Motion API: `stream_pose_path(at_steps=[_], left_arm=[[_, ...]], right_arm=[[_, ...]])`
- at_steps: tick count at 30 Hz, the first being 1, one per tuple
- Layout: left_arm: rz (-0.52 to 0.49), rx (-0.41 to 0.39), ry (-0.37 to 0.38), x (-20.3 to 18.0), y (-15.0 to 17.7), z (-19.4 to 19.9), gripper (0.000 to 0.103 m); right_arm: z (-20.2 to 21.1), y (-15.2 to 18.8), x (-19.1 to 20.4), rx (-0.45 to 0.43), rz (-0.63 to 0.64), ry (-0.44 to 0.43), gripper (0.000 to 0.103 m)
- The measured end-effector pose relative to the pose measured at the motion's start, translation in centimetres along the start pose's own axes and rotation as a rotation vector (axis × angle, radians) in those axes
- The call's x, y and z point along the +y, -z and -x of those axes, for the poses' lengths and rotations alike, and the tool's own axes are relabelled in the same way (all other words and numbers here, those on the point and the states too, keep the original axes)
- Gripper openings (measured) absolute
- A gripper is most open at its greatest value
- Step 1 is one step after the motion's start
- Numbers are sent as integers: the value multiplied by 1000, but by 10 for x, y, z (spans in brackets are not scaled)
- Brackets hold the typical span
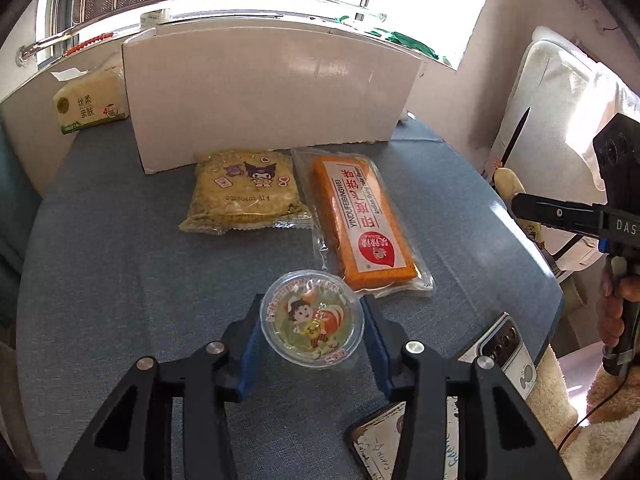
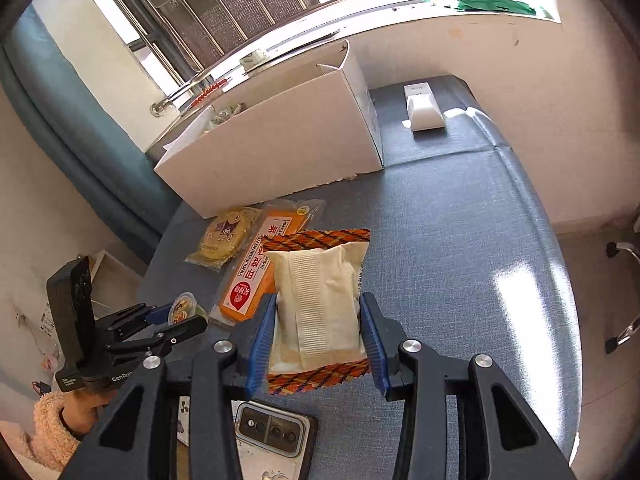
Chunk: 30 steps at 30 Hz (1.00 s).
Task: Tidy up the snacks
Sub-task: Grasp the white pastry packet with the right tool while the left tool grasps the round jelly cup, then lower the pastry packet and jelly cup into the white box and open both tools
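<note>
Left gripper [image 1: 312, 326] open wide around jelly cup [image 1: 311, 319], low middle of frame, blue pads beside cup rim; touching or not, cannot tell. Right gripper [image 2: 318, 330] squeezes cream snack bag [image 2: 320, 304], middle of frame. Orange pack [image 1: 362, 216] and yellow noodle pack [image 1: 244, 190] lie by white box [image 1: 264, 96].

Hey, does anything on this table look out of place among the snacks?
Yes: two phones lie at the near table edge, not snacks, one under the right tool.
</note>
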<state>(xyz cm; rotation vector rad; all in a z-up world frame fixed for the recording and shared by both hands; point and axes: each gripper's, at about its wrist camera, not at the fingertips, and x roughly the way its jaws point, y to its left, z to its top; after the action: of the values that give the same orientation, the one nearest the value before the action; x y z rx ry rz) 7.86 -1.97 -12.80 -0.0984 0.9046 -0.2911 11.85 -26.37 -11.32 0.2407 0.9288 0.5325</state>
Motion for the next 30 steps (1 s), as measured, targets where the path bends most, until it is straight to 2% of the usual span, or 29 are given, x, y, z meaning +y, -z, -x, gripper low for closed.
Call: stream_pose_path(at_steps=[5,10,15,20,22,25,30], left_arm=[[-16,-63,0,1,-2,27,50],[13,-150,1,18,-23,56,50],[16,-274,-17,40,-75,85,50],[-4,-390,-28,47,-139,102,50],[-3,-410,-10,51,-163,99,50],[0,-411,5,57,-199,81,50],[8,-355,-6,66,-241,35,50]], right_arm=[[3,-4,-7,-8,-35,-30,45],[6,-18,-2,-39,-32,-68,45],[16,-59,20,-111,43,-106,45],[17,-118,51,-177,146,-91,45],[12,-143,60,-195,162,-98,45],[-8,-178,66,-177,156,-107,45],[-46,-220,70,-141,137,-77,45]])
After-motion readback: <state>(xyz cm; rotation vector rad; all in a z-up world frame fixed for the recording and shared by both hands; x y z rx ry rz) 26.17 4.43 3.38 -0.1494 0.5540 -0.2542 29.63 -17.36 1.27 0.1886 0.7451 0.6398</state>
